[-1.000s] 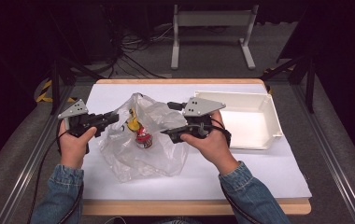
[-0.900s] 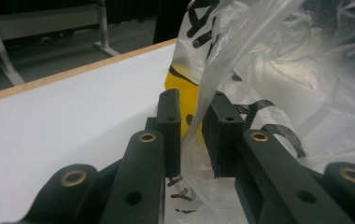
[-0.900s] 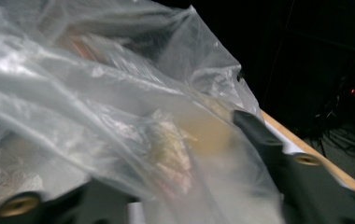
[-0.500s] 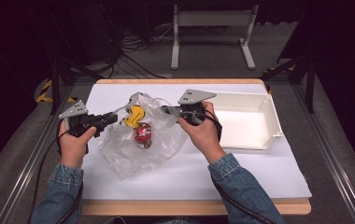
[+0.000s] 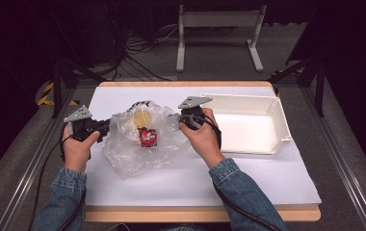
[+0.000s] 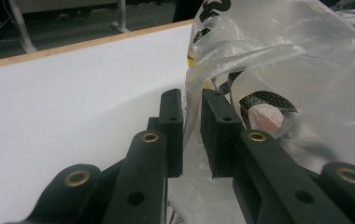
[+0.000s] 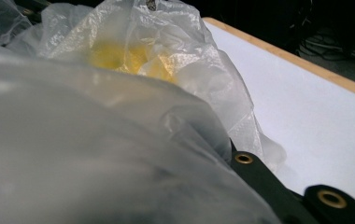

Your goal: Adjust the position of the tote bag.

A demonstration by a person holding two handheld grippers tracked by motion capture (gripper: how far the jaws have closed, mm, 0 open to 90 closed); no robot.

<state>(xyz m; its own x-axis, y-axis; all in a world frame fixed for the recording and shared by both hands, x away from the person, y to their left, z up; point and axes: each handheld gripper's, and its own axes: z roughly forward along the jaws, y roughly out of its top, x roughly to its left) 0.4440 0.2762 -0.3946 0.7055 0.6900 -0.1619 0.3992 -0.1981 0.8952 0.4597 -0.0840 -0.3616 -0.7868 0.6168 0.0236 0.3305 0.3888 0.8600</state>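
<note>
Between both grippers, bag (image 5: 142, 144) stretched crosswise

A lab or recording studio: black curtains ring a wood-edged tabletop (image 5: 123, 214) under white paper, loose cables (image 5: 137, 45) lie on grey carpet, with a white metal stand (image 5: 217, 21) and yellow-black hazard tape (image 5: 46, 94).

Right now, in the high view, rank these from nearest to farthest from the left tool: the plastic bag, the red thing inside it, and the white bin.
1. plastic bag: its edge is pinched in the left tool.
2. red thing: inside the bag, mid-table.
3. white bin: far right side of the table, beyond the other hand.
</note>
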